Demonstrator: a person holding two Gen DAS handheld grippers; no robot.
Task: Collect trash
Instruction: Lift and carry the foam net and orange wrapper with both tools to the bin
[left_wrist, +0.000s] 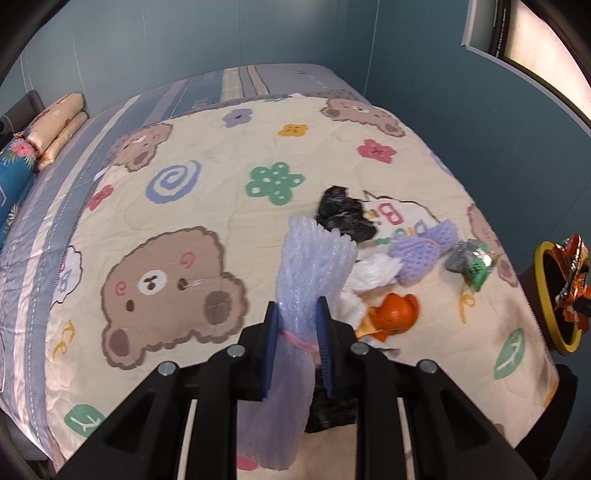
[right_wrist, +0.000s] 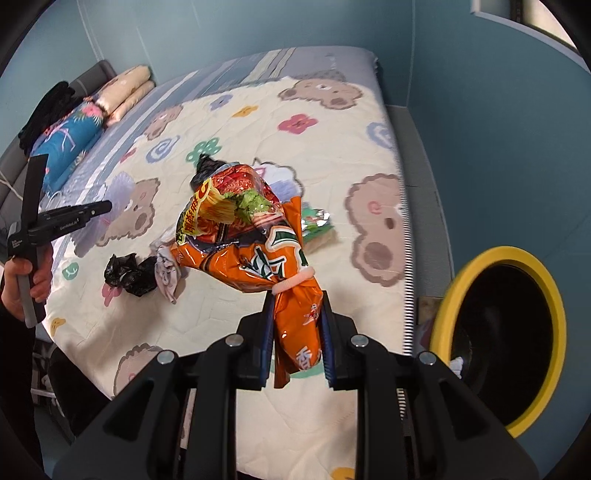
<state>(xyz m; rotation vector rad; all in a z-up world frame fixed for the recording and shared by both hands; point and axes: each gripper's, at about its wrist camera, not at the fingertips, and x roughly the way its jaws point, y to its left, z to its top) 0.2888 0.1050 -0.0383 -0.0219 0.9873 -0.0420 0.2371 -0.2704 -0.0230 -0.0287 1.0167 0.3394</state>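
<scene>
My left gripper (left_wrist: 298, 317) is shut on a pale purple foam net sleeve (left_wrist: 314, 258) and holds it above the bed. My right gripper (right_wrist: 297, 310) is shut on an orange noodle wrapper (right_wrist: 251, 236), held above the bed left of the yellow-rimmed bin (right_wrist: 502, 339). In the left wrist view the wrapper (left_wrist: 570, 277) sits over the bin (left_wrist: 554, 295) at the right edge. On the quilt (left_wrist: 221, 206) lie a black bag (left_wrist: 343, 214), a purple foam net (left_wrist: 421, 251), white tissue (left_wrist: 373, 273), orange peel (left_wrist: 395, 314) and a green foil wrapper (left_wrist: 472, 262).
The bear-print quilt covers a bed against blue walls (left_wrist: 461, 122). Folded bedding and pillows (right_wrist: 92, 110) lie at the far left. Another black bag (right_wrist: 129, 275) and crumpled tissue (right_wrist: 168, 273) lie on the quilt. The left hand-held gripper (right_wrist: 62, 218) shows in the right wrist view.
</scene>
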